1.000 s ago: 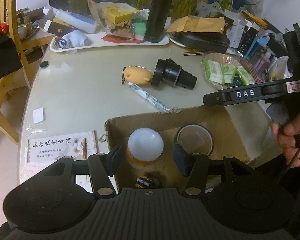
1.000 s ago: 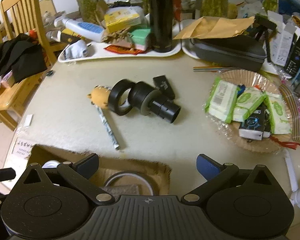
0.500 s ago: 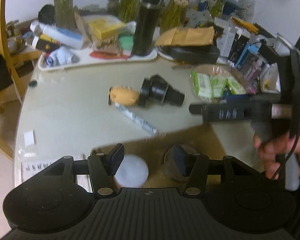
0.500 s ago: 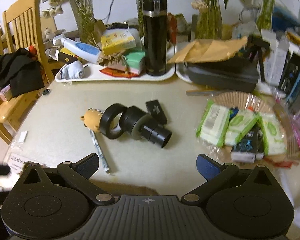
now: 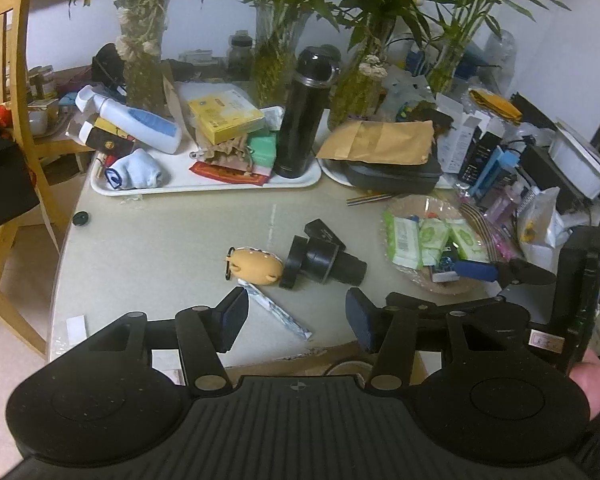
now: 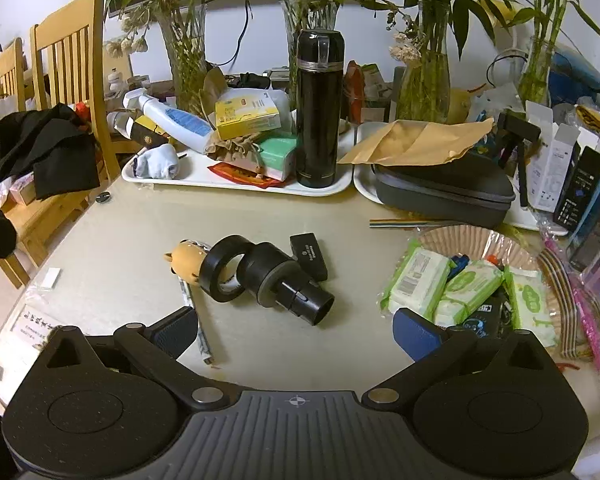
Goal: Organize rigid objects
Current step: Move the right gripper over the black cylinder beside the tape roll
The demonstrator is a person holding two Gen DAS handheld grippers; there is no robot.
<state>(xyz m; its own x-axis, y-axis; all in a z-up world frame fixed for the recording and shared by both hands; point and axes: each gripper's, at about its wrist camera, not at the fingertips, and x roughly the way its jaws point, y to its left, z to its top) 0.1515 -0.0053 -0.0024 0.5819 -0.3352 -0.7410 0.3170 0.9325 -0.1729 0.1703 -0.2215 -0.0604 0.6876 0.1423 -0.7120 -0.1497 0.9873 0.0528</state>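
L gripper (image 5: 296, 318) lifted off box (image 5: 300, 362), bulb left behind.

On the table (image 6: 120, 240), the tape roll (image 6: 220, 274) lies between the plush keychain (image 6: 186, 260) at left and the lens adapter (image 6: 288, 284) at right; thermos (image 6: 318, 108) stands on the tray (image 6: 204, 178) behind

- A lived-in home dining area: slatted wooden chairs (image 6: 66, 56) stand at a pale round-edged table (image 6: 140, 236).
- Glass vases of green bamboo stems (image 6: 424, 60) line the white wall.
- White trays (image 6: 204, 178) carry household clutter.
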